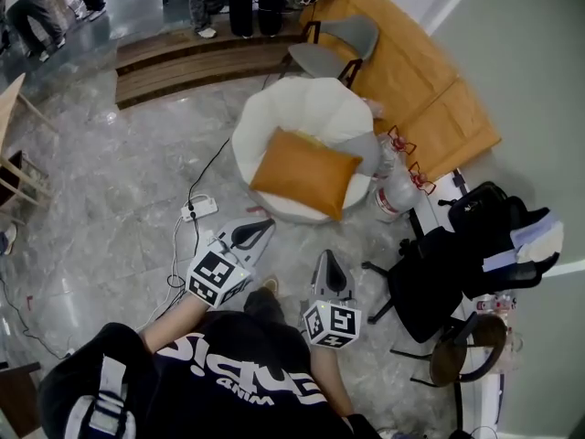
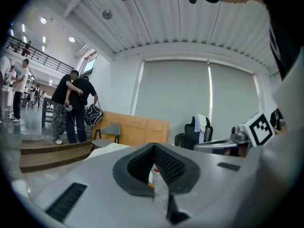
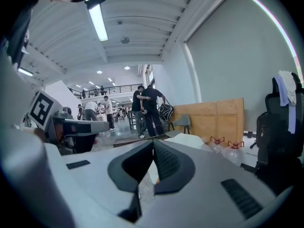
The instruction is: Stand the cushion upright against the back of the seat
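Approach step, I judge: orange cushion [image 1: 306, 174] lies flattish on front of white seat [image 1: 302, 108], L claw [image 1: 262, 229] & R claw [image 1: 331, 262] both pinched closed, empty, short of it; next needs claws opened, cushion edge gripped, tipped up vs backrest.

Grey marble floor [image 1: 101, 208], wooden steps [image 1: 183, 67], grey chair [image 1: 322, 60], black office chair [image 1: 430, 277], pale wall [image 1: 530, 44]
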Motion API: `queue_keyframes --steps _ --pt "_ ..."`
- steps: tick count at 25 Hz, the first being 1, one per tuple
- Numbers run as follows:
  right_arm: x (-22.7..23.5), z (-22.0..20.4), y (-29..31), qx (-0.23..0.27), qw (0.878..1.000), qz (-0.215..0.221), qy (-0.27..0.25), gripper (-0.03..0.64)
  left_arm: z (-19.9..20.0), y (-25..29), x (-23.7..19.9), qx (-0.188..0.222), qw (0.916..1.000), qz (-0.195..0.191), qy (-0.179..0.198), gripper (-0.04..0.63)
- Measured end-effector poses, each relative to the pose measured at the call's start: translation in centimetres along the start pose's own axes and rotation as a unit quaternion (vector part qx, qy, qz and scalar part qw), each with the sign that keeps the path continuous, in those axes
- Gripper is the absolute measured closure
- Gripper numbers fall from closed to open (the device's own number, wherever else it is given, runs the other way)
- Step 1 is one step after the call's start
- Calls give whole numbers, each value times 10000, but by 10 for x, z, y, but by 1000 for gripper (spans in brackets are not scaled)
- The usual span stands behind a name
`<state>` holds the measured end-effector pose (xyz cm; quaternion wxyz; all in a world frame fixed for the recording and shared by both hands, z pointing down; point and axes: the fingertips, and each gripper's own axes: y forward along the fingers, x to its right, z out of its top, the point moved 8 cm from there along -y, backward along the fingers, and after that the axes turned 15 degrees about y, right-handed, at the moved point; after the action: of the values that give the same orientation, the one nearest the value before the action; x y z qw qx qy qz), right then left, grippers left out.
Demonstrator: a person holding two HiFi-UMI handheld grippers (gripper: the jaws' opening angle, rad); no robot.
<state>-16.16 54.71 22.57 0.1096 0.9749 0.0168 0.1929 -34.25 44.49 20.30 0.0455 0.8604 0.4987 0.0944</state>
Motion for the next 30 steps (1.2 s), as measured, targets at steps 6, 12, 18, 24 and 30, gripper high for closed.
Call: queue_keyframes --steps 6,12,18,24,30 --pt "23 24 29 3 10000 63 -14 595 12 38 -14 -92 10000 18 -22 588" --pt "58 42 48 7 10000 55 -60 595 18 85 -17 38 9999 110 28 588" --pt "95 58 70 -22 9999 110 -94 595 29 126 -21 104 9995 297 67 588" --pt "118 70 93 -85 9995 268 -159 595 31 155 -23 113 9990 424 82 588" --pt "128 70 110 -198 9991 365 -119 594 30 169 -32 108 9982 579 85 588"
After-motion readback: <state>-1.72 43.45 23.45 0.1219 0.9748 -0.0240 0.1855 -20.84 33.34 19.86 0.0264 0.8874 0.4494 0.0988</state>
